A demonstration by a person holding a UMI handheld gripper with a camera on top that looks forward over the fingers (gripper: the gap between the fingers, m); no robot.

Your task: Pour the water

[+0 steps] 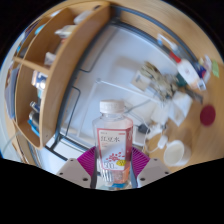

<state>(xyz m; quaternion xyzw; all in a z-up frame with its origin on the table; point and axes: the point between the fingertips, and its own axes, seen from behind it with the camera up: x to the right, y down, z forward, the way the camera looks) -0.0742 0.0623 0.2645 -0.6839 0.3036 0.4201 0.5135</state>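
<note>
A clear plastic water bottle (113, 140) with a white cap and a pink-and-white label stands upright between my fingers. My gripper (112, 168) is shut on the bottle, with the magenta pads (88, 160) pressed against its lower sides. The bottle is held high above the floor and the table. A small white cup (175, 151) sits on the wooden table to the right, beyond the fingers. The bottle's base is hidden between the fingers.
A wooden shelf unit (60, 70) stands to the left over a grey floor (110, 60). The wooden table (195, 135) at the right carries cluttered items, a red round object (207, 115) and white containers (150, 110).
</note>
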